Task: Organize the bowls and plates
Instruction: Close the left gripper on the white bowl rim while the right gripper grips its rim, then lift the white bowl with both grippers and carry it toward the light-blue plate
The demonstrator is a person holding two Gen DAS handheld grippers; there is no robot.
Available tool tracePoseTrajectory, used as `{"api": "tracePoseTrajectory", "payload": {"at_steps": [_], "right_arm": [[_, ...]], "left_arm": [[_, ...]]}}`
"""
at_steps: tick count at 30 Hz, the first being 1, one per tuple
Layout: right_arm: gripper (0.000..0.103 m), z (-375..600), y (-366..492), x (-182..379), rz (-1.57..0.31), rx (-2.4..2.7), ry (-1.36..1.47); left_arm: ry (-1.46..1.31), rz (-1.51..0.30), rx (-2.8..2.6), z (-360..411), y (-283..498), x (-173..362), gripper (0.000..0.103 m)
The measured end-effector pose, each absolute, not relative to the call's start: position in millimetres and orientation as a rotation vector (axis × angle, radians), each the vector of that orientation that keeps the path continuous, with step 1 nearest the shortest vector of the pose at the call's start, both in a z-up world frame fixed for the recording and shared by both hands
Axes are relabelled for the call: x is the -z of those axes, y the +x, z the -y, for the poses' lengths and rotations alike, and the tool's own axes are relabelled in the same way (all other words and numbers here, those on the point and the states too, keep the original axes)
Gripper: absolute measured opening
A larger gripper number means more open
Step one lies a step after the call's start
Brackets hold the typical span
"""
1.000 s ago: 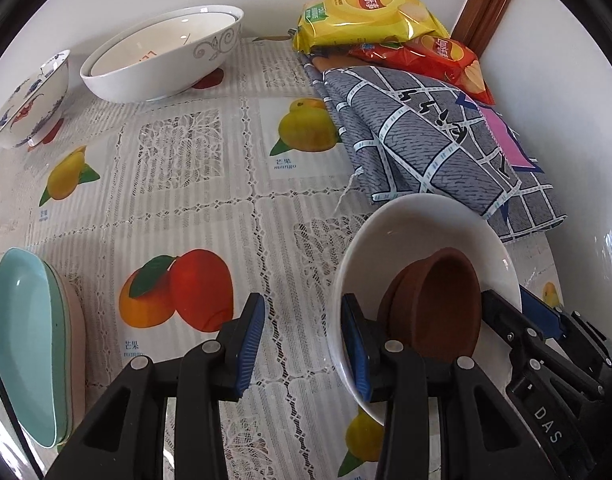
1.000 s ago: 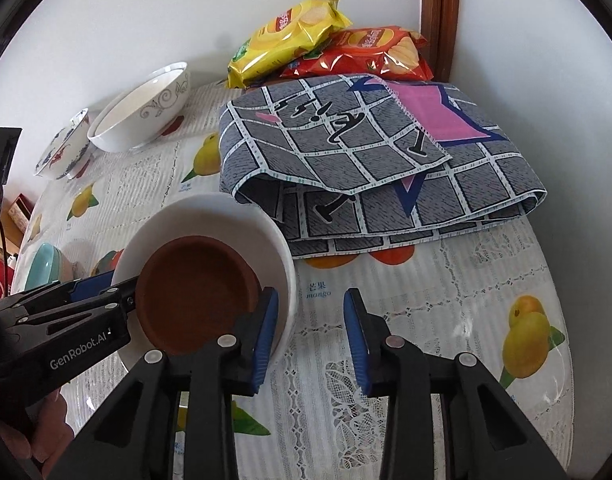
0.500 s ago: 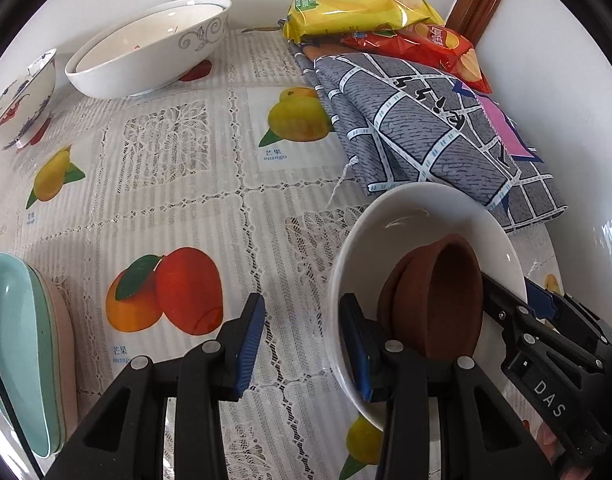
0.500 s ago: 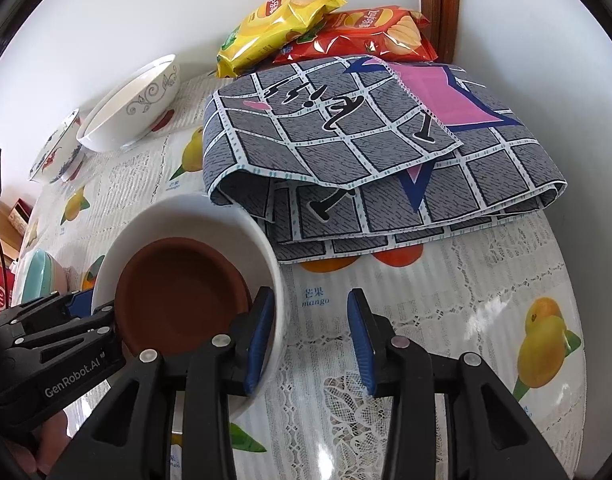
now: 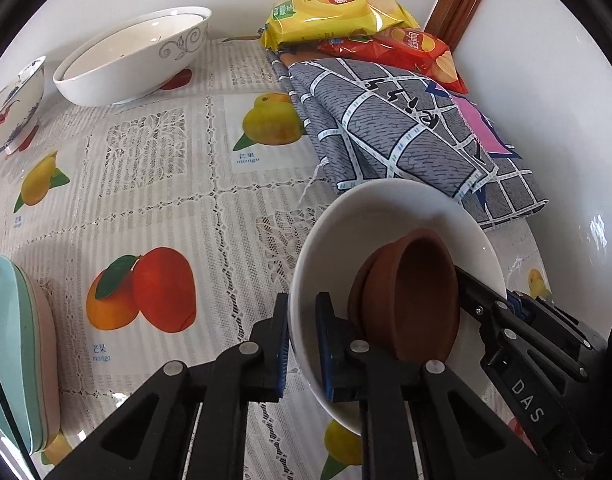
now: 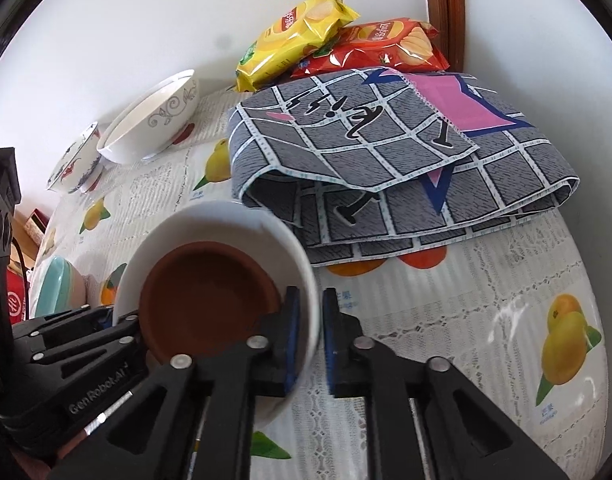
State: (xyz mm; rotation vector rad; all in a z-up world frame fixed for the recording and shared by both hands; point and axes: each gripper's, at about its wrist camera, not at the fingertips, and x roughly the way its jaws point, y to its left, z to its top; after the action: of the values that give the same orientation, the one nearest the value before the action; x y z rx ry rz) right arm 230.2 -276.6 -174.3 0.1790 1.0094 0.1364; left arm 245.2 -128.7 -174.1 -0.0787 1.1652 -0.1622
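Both grippers have narrowed since half a second ago, when their jaws stood wide on either side of the white bowl's rim. Now the left gripper (image 5: 302, 344) has its blue-padded jaws drawn close on the near-left wall of the white bowl (image 5: 385, 208), one pad outside and one inside, with only a thin gap left against the wall; whether both pads press it fully cannot be told. The right gripper (image 6: 307, 334) pinches the opposite wall the same way, its jaws nearly together with the rim between them. Both grippers appear in each other's view, coming in from opposite sides of the bowl.

Inside the white bowl sit the brown bowls (image 5: 409, 296), terracotta coloured and nested one in the other. The white bowl is tilted, and its far rim lies just in front of the grey checked cloth (image 5: 385, 132).

At the left edge of the table (image 5: 154, 184), covered by a lace cloth printed with fruit, rests a stack of pale green and pink plates (image 5: 14, 344). Farther back stand a large white bowl with a grey scroll pattern (image 5: 134, 60) and, beside it, a small painted bowl (image 5: 14, 100). Against the wall, a yellow chip bag (image 5: 333, 12) lies on a red chip bag (image 5: 409, 48).
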Motion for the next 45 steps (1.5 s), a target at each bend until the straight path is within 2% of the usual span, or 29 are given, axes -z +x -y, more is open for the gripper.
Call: {"api": "tracePoseTrajectory", "payload": {"at_steps": [11,24,45], "right_arm": [[0.01,273.0,206.2,169.7,-1.022,-0.107,0.235],[0.009,242.4,177.5,133.7,-0.968,-0.117,0.238],[0.009,189.3,151.3,102.3,-0.926,-0.165,0.233]], "left_arm": [[-0.138,-1.178,0.175,115.5,223.8,168.6,0.012],[-0.155,-1.115,0.157,76.7,190.5,131.7,0.012],[-0.194,-1.048,0.126,23.0,157.1,102.7,0.012]]}}
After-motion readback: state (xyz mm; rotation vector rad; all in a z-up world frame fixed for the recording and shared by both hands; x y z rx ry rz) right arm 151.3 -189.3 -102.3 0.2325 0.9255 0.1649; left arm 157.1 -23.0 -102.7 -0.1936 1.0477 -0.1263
